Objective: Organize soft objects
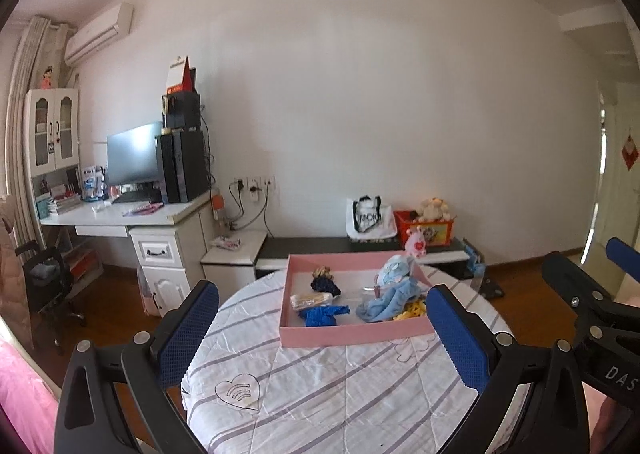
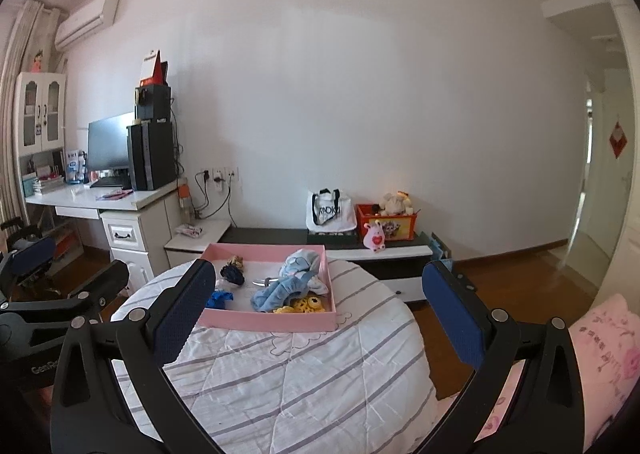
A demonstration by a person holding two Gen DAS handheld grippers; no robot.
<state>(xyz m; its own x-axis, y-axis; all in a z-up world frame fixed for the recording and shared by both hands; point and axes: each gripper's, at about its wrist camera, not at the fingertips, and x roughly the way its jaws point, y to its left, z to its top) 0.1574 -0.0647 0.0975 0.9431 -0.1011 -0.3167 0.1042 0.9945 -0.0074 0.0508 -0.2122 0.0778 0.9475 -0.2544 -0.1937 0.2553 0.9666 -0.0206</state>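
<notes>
A pink tray (image 1: 352,332) (image 2: 264,321) sits on a round table with a striped white cloth (image 1: 320,386) (image 2: 280,374). In the tray lie a light blue plush (image 1: 394,286) (image 2: 286,282), a dark blue scrunchie (image 1: 325,285) (image 2: 232,274), a bright blue cloth item (image 1: 322,316) (image 2: 220,298), a beige item (image 1: 310,300) and yellow knitted pieces (image 1: 410,312) (image 2: 306,304). My left gripper (image 1: 322,334) is open and empty, short of the tray. My right gripper (image 2: 318,318) is open and empty, short of the tray's near right corner.
A white desk (image 1: 132,213) with a monitor and computer tower stands at left. A low black-and-white bench (image 1: 360,250) along the wall holds a white tote bag (image 1: 370,217) and an orange toy box (image 1: 426,228). A pink cushion (image 2: 600,358) lies at right.
</notes>
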